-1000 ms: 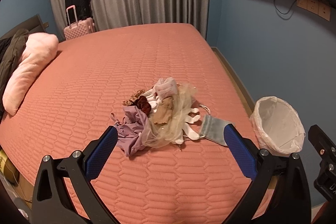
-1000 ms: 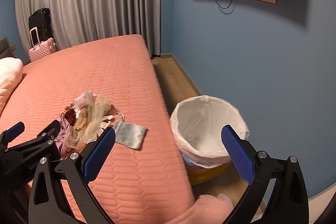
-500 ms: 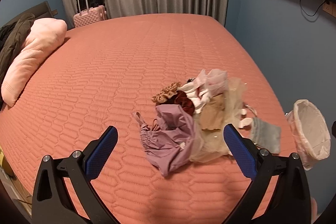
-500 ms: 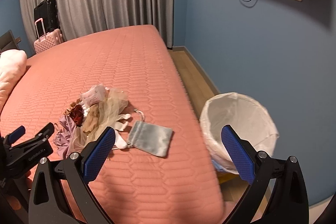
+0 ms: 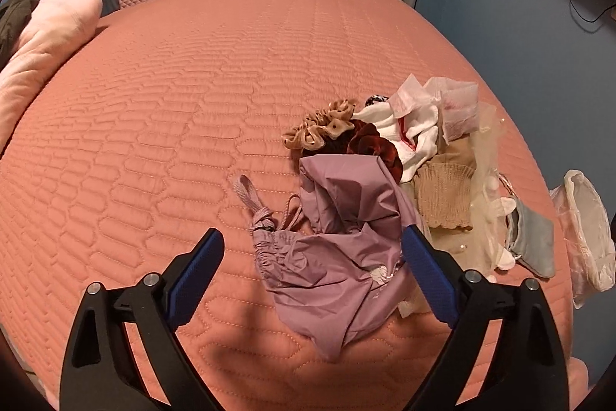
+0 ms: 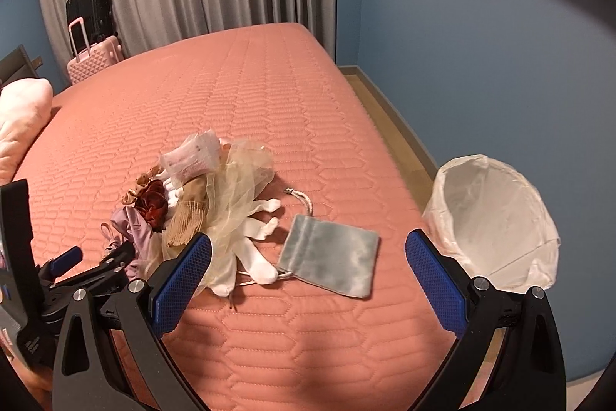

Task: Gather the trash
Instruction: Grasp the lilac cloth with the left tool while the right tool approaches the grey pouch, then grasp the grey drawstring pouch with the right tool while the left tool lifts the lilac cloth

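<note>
Left wrist view: the left claw (image 5: 312, 266) is angled steeply down over the bed (image 5: 192, 95), its jaws wide but closing, with the lilac bag (image 5: 338, 257) lying between the blue pads (image 5: 196, 280) and not yet pressed by them. The bag lies at the near end of the trash pile (image 5: 404, 156), which sits on the bed's right side: scrunchies (image 5: 331, 130), a white cloth (image 5: 408, 133), a tan sock (image 5: 446, 199) and a grey pouch (image 5: 533, 241). Compared with a second ago, the pile is seen far closer and larger, and the bag has come between the jaws, which were then wider. The lined bin (image 5: 589, 237) is cut off by the frame's right edge, and the pile's far items overlap too much to be told apart.

Right wrist view: the right claw (image 6: 308, 286) is tilted down over the bed's near edge, jaws wide apart and nothing held; the grey pouch (image 6: 329, 264) lies flat on the bed between them, untouched. The bin (image 6: 496, 218) stands on the floor just beside the bed, behind the right pad. Compared with a second ago, the pouch is framed between the jaws, where the bin stood, and the bin is seen further right. The left claw (image 6: 96, 257) is seen at lower left, its tips at the pile; its far pad is hidden. A white glove (image 6: 250, 257) is partly covered by the near pad (image 6: 181, 287).
</note>
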The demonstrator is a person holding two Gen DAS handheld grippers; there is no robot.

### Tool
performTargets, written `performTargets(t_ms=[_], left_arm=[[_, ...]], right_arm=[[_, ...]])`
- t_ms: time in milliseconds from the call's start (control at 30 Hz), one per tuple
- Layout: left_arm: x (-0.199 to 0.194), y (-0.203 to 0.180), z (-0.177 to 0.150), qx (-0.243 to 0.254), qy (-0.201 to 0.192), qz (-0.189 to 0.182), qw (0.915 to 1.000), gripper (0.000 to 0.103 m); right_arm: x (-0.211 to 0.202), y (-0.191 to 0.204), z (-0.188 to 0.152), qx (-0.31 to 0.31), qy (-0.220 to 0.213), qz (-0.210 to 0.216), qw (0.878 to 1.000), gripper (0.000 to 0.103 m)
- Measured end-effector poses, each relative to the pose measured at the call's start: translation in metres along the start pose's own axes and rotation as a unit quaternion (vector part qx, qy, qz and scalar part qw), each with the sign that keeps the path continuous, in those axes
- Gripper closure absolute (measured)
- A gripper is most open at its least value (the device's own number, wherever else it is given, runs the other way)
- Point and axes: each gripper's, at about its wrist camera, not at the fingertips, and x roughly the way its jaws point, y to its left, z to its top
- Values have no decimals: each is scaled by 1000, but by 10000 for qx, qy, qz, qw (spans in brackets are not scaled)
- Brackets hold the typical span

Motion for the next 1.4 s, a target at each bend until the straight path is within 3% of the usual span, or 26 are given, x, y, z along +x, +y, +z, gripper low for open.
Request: performTargets(t_ms=[100, 167, 300, 400, 433, 567, 933, 1300, 1400], left_arm=[[5, -4, 0, 46, 40, -56, 10000, 19], [12, -2, 1, 29, 146, -134, 9998, 32], [20, 7, 0, -78, 185, -163, 9997, 43], [17, 8, -2, -6, 144, -253, 9996, 64], [18, 9, -2, -13, 228, -373, 9990, 80], [11, 16, -5, -222, 222, -517, 9982, 94], [-49, 23, 19, -331, -393, -580, 9970, 99], [-92, -33, 62, 42, -1001, -1020, 9897, 99], [-89, -52, 68, 162, -1025, -1132, 9881, 99]], right_arm=[[8, 6, -2, -43, 59, 1, 10000, 5], [10, 7, -3, -49, 90, 22, 9999, 5], [16, 9, -6, -100, 156, 14, 9998, 5], [21, 9, -10, -91, 250, 38, 9996, 7], [22, 8, -11, -86, 278, 52, 9996, 8], [22, 8, -15, -96, 322, 112, 9994, 10], [12, 2, -16, -66, 227, 288, 9993, 13], [30, -38, -11, 155, 247, 151, 9995, 15], [47, -46, -11, 174, 378, 125, 9991, 21]])
